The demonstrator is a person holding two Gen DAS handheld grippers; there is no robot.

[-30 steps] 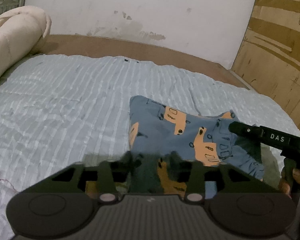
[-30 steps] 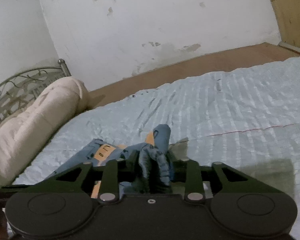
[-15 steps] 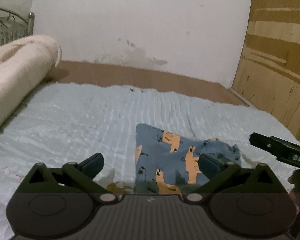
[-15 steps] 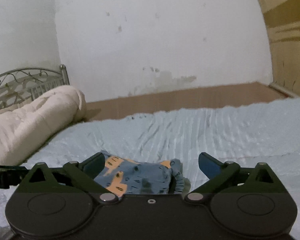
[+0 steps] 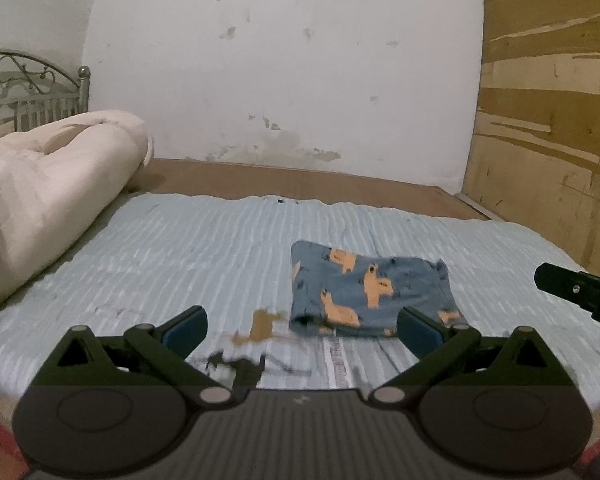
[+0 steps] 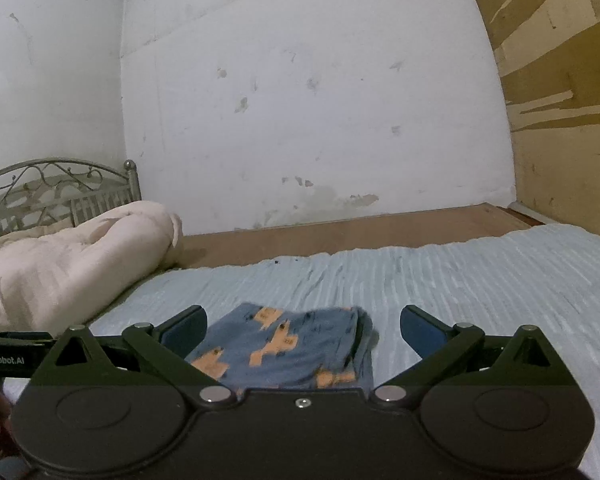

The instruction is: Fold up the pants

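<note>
Your pants [image 5: 370, 290] lie folded in a compact bundle on the bed [image 5: 204, 248]. Both the left claw [image 5: 300, 326] and right claw [image 6: 302, 326] stand wide apart, holding nothing. The fold looks finished; at most you need to check its edges.

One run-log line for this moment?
pants: folded, on bed | left gripper: open, empty | right gripper: open, empty

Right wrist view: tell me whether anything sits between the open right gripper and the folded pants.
Nothing visible does. The right gripper stands open and empty, and the folded pants lie flat on the light blue bedspread directly ahead of its fingers. The rolled cream blanket is well off to the side.
</note>
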